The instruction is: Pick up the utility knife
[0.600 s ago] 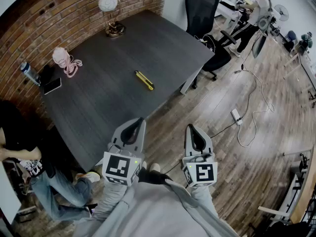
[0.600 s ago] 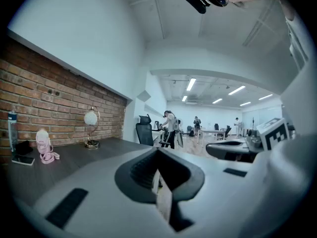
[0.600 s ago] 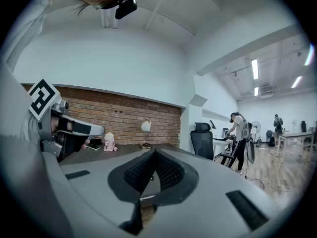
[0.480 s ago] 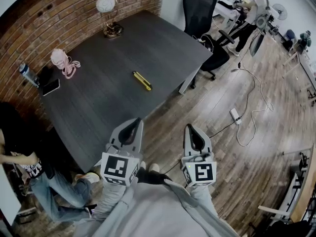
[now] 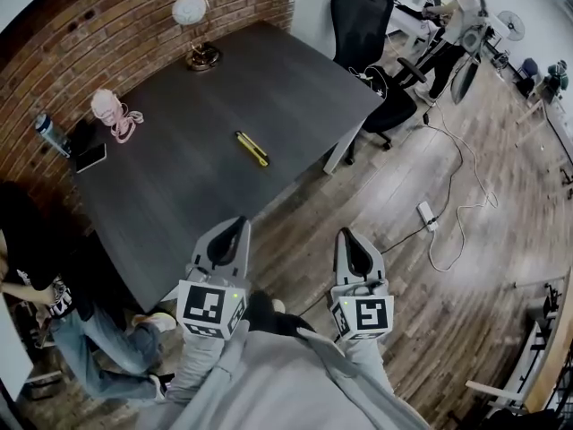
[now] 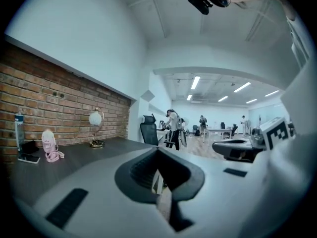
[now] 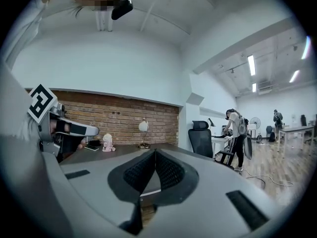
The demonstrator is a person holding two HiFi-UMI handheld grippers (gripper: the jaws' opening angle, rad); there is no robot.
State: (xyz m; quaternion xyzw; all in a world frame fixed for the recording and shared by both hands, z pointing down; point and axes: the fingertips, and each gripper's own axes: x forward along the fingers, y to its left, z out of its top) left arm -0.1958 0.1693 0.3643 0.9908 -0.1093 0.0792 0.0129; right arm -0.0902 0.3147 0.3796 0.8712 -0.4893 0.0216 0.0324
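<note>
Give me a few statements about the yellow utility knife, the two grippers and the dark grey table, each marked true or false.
1. The yellow utility knife lies on the dark grey table, held by nothing. True.
2. The left gripper has its jaws wide apart. False: they are together, with nothing between them.
3. The white globe lamp stands on the table near the brick wall. True.
4. The right gripper hangs directly over the knife. False: it shows over the wooden floor, short of the table.
</note>
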